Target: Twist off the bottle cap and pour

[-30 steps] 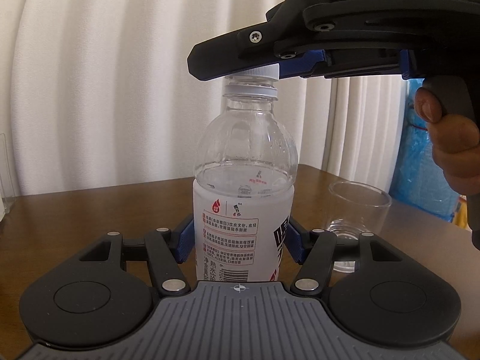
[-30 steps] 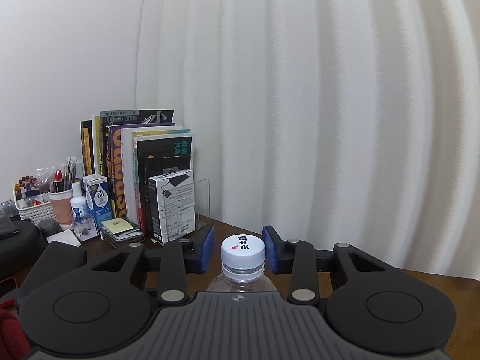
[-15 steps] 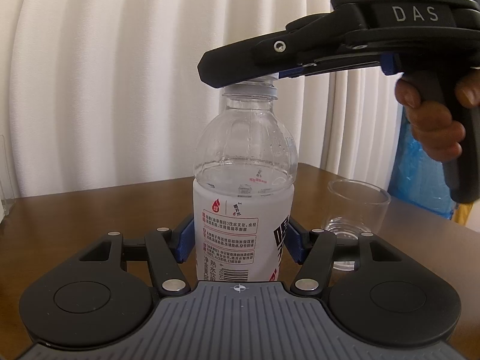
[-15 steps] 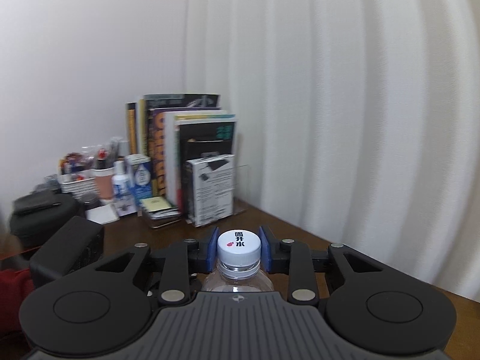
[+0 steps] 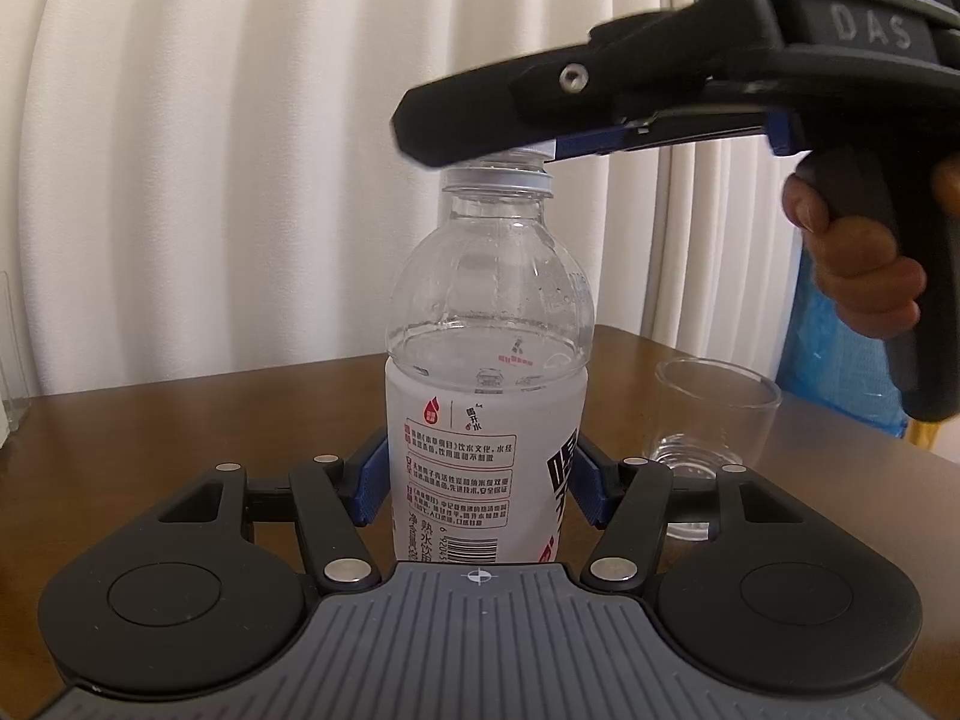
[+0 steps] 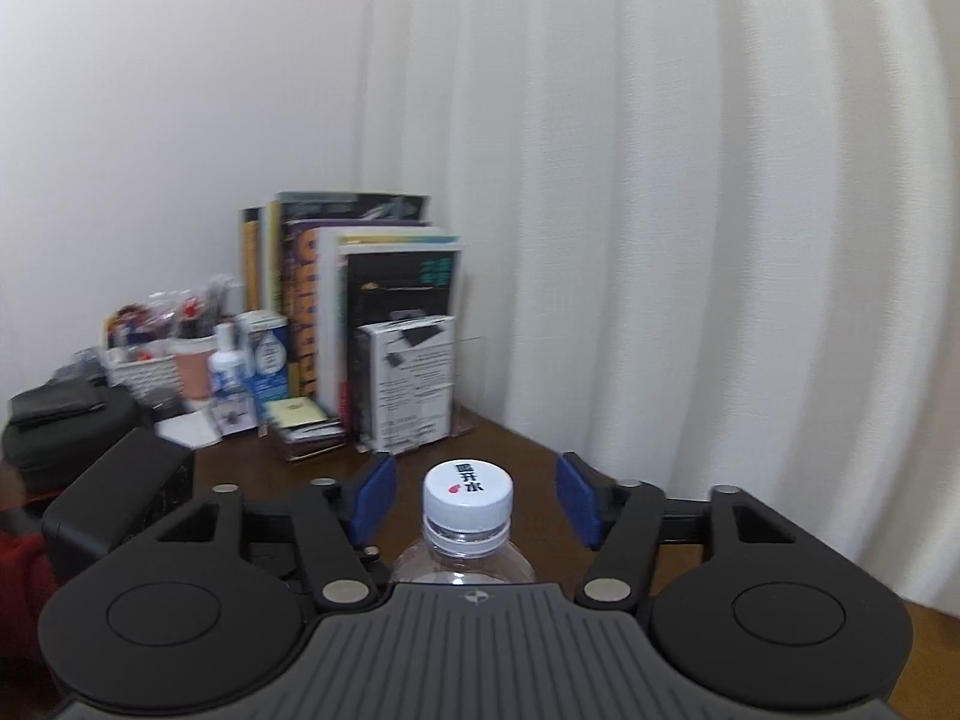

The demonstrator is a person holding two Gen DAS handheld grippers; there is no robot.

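While clamping the bottle [image 5: 486, 324] low across its printed label with the left claw [image 5: 478, 483], blue pads pressing in on both sides, probably bracing the body against the twist to come and holding it upright near the middle of the brown bench [image 5: 180, 420]. Hovering the right claw [image 6: 475, 501] level with the white cap [image 6: 468, 495], spread wide, with clear gaps showing between each blue pad and the cap's ribbed edge, so gripping nothing at this moment. Stretching across from the upper right in the left-wrist view, with the person's hand [image 5: 858, 276] wrapping the pistol handle, likely leaving the wrist room for turning. Judging the cap as sitting on the neck, its ring showing just beneath, though not telling from here how tight or loose. Calling next for a squeeze centred on the cap and then a turn; risking a slip off the ribs if closing off-centre. Showing water only up to about the label's top edge, so probably sloshing little. Standing just right of the bottle, a clear glass [image 5: 714, 414], seemingly holding nothing, probably placed close for a short pour. Lining the far left wall, well apart from the work, books [image 6: 360, 312] and small desk clutter.
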